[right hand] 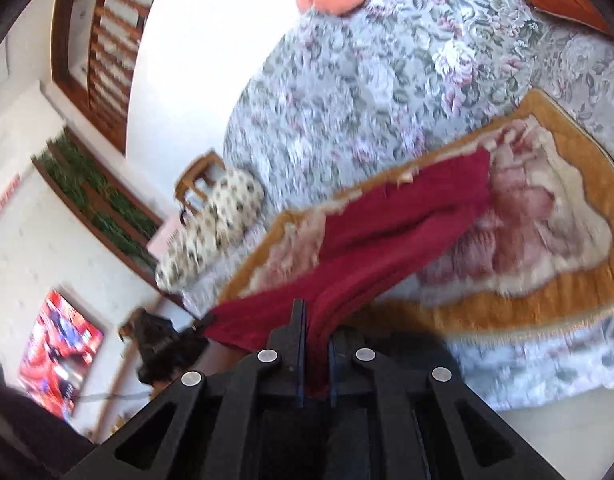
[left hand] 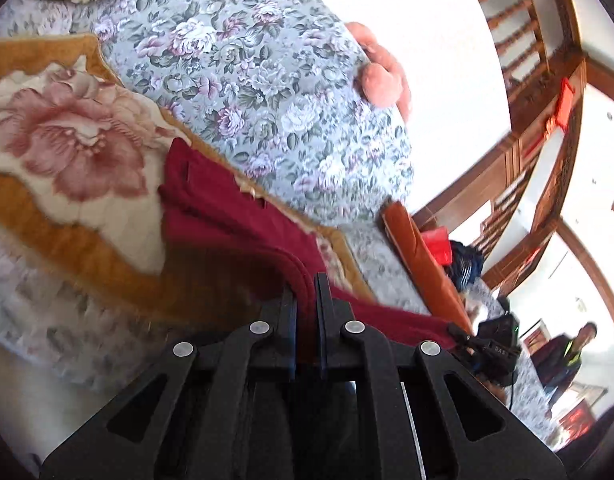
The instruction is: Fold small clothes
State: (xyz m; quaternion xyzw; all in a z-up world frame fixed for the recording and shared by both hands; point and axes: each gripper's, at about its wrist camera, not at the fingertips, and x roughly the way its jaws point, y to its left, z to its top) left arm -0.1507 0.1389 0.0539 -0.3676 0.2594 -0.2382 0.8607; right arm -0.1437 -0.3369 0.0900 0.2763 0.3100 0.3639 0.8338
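Observation:
A dark red knitted garment point(left hand: 227, 208) hangs lifted over a rose-patterned blanket with an orange border point(left hand: 67, 140) on a floral bed. My left gripper point(left hand: 306, 286) is shut on one edge of the garment, the fabric pinched between its jaws. In the right wrist view the same red garment point(right hand: 387, 216) stretches away from my right gripper point(right hand: 315, 322), which is shut on another edge. The other gripper point(right hand: 159, 340) shows at the garment's far corner, and likewise the right one point(left hand: 487, 344) in the left wrist view.
The floral bedspread point(left hand: 267, 80) covers the bed. A pink plush toy point(left hand: 383, 76) lies near its far side, an orange cushion point(left hand: 423, 264) and a spotted pillow point(right hand: 215, 220) at the ends. Wooden shelving point(left hand: 527, 40) stands by the wall. A person point(left hand: 567, 352) is in the background.

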